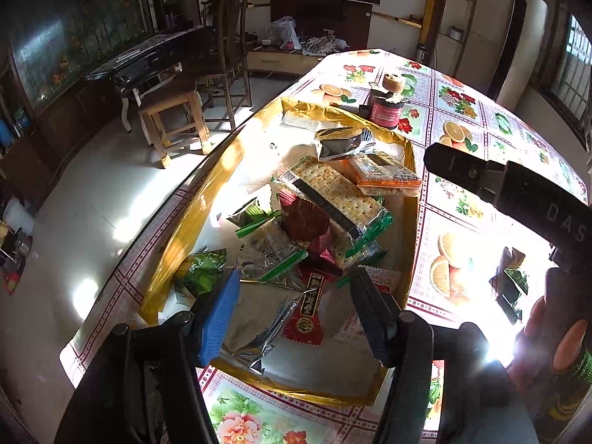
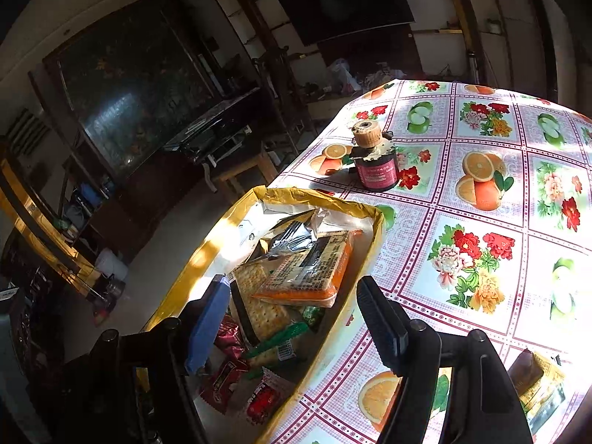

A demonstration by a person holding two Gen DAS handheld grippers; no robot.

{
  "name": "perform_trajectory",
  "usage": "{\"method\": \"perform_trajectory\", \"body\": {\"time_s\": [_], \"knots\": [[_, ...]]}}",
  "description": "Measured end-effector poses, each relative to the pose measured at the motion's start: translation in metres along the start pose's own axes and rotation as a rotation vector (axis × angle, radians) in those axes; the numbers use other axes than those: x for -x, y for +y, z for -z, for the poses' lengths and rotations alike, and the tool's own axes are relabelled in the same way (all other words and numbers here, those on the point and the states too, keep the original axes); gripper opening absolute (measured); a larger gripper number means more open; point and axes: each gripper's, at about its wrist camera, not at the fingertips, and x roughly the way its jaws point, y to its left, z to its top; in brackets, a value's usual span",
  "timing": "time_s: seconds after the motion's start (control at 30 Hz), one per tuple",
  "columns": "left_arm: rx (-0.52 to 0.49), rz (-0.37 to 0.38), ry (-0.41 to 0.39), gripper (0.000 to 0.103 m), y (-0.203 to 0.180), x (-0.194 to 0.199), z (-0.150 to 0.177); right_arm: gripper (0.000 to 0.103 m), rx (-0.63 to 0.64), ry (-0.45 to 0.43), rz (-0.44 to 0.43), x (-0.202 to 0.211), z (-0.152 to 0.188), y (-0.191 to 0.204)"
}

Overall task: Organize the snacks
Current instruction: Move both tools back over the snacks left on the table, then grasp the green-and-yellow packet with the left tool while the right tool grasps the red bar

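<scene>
A shallow gold-rimmed box on the table holds a heap of snacks. Among them are a long cracker pack, an orange-edged pack, a dark foil pack, red packets and a green pea bag. My left gripper hangs open over the box's near end, its pads clear of the packets below. My right gripper stands open above the orange-edged pack and the box's right rim. One of its fingers shows in the left wrist view.
A dark red jar with a wooden cap stands beyond the box on the fruit-and-flower tablecloth. A loose dark snack pack lies right of the box. A wooden stool and chair stand on the floor to the left.
</scene>
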Motion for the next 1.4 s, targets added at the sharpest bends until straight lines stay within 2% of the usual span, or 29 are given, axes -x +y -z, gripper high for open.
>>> {"method": "perform_trajectory", "body": {"time_s": [0.4,0.77,1.03,1.23,1.4], "knots": [[-0.045,-0.027,-0.108,0.072,-0.029,0.040,0.007,0.080,-0.123,-0.117,0.125,0.102,0.045,-0.074],[-0.113,0.001,-0.149,0.077,-0.066,0.064,0.017,0.081,-0.211,-0.147,0.261,0.169,0.093,-0.136],[-0.185,0.061,-0.120,0.079,-0.104,0.063,0.027,0.082,-0.265,-0.157,0.317,0.196,0.117,-0.168],[-0.261,0.157,-0.050,0.079,-0.139,0.046,0.036,0.082,-0.274,-0.162,0.337,0.202,0.120,-0.178],[-0.328,0.208,-0.007,0.079,-0.172,0.029,0.041,0.084,-0.277,-0.160,0.364,0.203,0.117,-0.190]]}}
